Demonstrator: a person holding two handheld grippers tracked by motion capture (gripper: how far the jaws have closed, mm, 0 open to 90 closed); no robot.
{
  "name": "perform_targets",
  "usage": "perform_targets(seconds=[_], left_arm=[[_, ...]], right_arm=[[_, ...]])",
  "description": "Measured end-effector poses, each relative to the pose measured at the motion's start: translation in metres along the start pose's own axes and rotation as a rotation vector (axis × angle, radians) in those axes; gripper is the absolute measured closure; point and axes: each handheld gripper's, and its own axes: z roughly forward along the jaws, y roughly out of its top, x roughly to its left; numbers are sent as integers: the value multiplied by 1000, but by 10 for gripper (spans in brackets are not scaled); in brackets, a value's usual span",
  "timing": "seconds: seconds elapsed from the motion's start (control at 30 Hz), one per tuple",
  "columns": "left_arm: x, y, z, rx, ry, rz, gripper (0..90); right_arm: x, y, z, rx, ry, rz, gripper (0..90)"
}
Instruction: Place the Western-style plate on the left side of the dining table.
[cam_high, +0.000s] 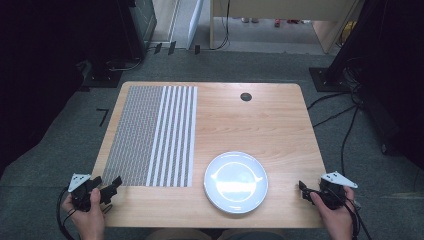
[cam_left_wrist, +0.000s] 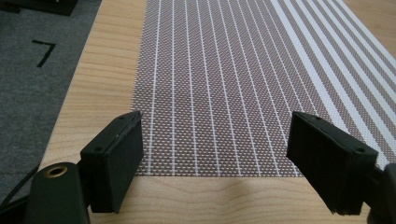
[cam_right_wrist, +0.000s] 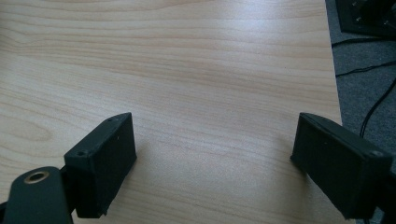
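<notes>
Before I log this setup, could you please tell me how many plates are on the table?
1. The white plate sits on the wooden table near its front edge, just right of the striped placemat and apart from it.

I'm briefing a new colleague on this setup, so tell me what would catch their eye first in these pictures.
The striped woven placemat stands out first, lying flat on the left half of the wooden table, its right side banded in broad white stripes. Next comes the shiny white plate, empty, near the front edge just right of the mat. At the two front corners the left gripper and right gripper are held with jaws open, nothing between them.
</notes>
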Motion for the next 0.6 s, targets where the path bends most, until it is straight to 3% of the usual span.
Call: perform_targets(seconds=[0.33, 0.5, 0.6], left_arm=[[-8, 5, -3, -26, 7, 14, 180], [-24, 25, 4, -31, 50, 48, 180], [-31, 34, 10, -27, 43, 42, 180]], right_arm=[[0, 1, 1, 3, -2, 3, 115], [-2, 1, 0, -4, 8, 24, 122], [-3, 0, -1, -12, -14, 40, 155]])
